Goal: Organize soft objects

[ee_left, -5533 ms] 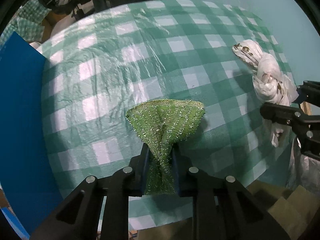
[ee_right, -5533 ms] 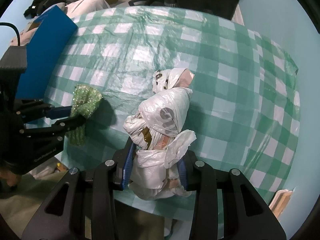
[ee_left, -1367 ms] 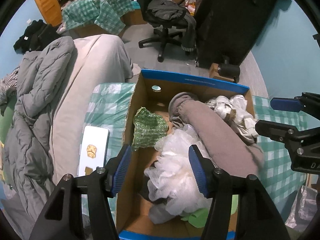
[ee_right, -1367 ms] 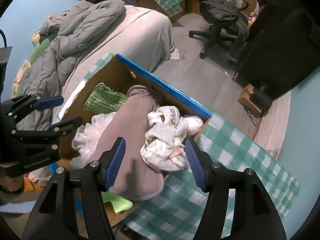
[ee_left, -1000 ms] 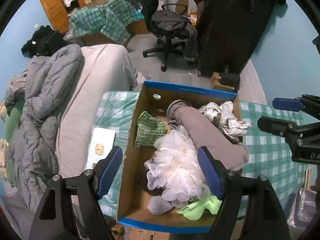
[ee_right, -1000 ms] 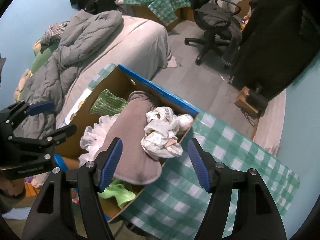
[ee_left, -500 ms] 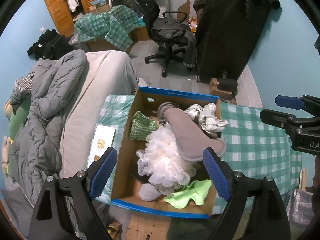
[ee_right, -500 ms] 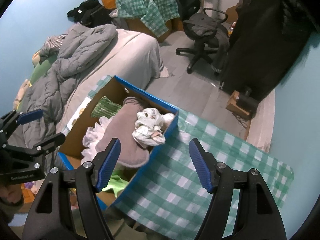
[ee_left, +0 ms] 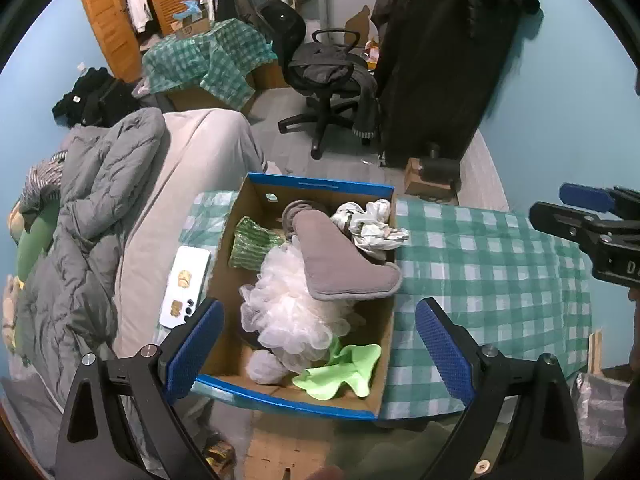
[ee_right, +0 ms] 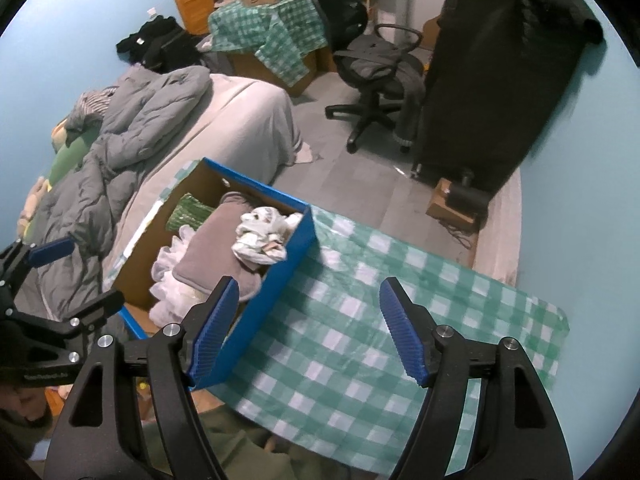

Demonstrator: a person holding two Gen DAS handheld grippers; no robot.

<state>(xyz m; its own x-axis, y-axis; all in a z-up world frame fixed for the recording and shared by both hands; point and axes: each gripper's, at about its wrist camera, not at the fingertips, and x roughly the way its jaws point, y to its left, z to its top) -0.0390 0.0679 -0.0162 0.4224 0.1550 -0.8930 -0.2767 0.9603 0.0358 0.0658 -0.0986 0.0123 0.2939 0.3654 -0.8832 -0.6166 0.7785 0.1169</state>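
A blue-rimmed cardboard box [ee_left: 320,186] on the green checked table [ee_left: 480,280] holds the green glittery cloth [ee_left: 250,242], the knotted white bag bundle [ee_left: 370,226], a grey-brown pad [ee_left: 340,260], a white mesh puff [ee_left: 292,304] and a light green cloth [ee_left: 344,368]. My left gripper [ee_left: 318,312] hovers high over the box's near end, its jaws opening with nothing between them. My right gripper [ee_right: 309,286] hangs open and empty over the box's right wall [ee_right: 276,276] and the checked cloth [ee_right: 360,320]. The bag bundle [ee_right: 260,236] and green cloth [ee_right: 188,210] lie well below it.
A bed with a grey duvet [ee_left: 100,200] runs along the left. A white phone [ee_left: 184,286] lies beside the box. An office chair [ee_left: 328,76] and a tall black covered rack [ee_left: 440,60] stand on the floor beyond the table.
Both grippers have risen and drawn back from the box, which looks smaller now. The left jaws have spread wider. The green cloth and bag bundle, held earlier, lie in the box.
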